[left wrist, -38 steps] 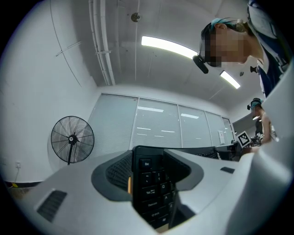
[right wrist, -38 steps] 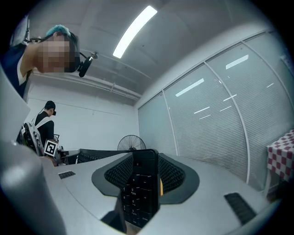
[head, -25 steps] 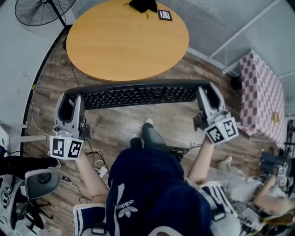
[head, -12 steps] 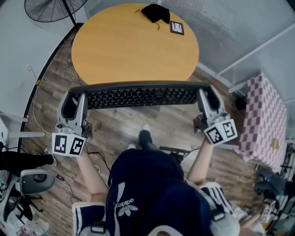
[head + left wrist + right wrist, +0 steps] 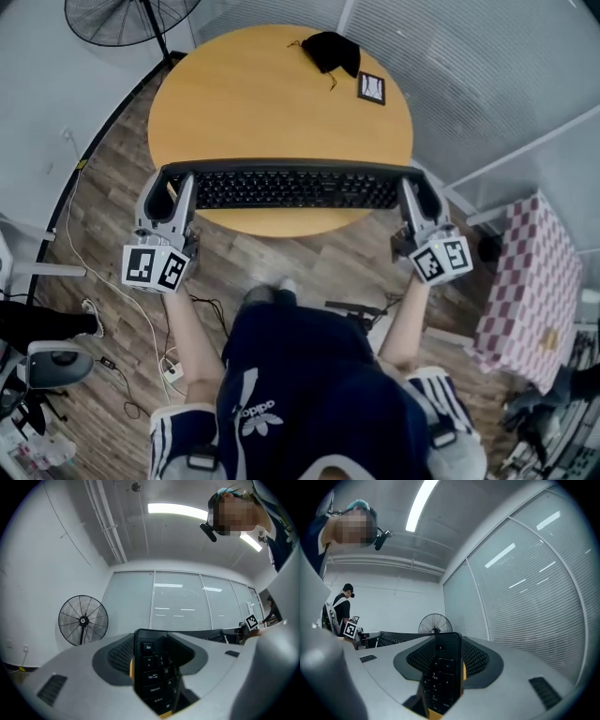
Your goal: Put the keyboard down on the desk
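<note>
In the left gripper view an Esc key can be read. In the head view the person's dark shirt, lower centre, carries an adidas logo. The left gripper clamps the left end of the keyboard, which is long, black and dark-rimmed. The right gripper clamps its right end. The keyboard spans the near edge of the round wooden desk; contact cannot be told. Bare desktop lies above it in the frame. A black pouch and a marker card sit well apart, upper right.

Navy shirt, white stripes; grey left tool, right tool.
</note>
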`<state>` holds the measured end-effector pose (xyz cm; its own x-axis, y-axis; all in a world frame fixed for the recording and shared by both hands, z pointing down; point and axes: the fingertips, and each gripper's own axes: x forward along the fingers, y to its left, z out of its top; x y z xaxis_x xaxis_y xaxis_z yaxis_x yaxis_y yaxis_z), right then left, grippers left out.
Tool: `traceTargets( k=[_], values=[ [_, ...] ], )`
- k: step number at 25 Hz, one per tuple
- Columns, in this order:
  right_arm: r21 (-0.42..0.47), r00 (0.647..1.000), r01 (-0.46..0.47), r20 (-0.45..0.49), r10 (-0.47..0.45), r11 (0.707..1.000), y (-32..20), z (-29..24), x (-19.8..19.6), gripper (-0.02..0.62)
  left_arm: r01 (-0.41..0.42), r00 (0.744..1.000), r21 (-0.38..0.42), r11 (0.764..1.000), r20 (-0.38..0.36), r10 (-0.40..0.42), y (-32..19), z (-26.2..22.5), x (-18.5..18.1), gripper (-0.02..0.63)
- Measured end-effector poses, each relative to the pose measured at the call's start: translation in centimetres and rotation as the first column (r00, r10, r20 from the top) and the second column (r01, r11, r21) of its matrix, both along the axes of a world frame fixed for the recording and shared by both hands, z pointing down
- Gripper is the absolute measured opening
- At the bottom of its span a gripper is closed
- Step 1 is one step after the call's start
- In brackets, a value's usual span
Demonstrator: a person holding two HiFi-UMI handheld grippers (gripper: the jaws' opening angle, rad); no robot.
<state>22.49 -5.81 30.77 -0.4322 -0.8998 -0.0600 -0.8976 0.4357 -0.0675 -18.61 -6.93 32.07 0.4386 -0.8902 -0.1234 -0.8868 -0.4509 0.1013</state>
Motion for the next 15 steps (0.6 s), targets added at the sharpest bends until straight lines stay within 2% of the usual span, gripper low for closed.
traceTargets(
  k=[8, 15],
  values=[
    [-0.027, 1.000, 0.013, -0.001, -0.013, 1.000, -4.9, 1.6, 0.6, 0.156, 0.005, 1.000, -0.039, 0.999, -0.003, -0.005, -4.0, 1.9, 0.4, 0.207],
    [-0.049, 1.000, 0.006, -0.007, -0.006, 0.999, -8.7, 2.2, -1.1, 0.156, -0.013, 1.000, -0.048, 0.999, 0.003, 0.013, -8.6, 2.3, -1.1, 0.207]
  ],
)
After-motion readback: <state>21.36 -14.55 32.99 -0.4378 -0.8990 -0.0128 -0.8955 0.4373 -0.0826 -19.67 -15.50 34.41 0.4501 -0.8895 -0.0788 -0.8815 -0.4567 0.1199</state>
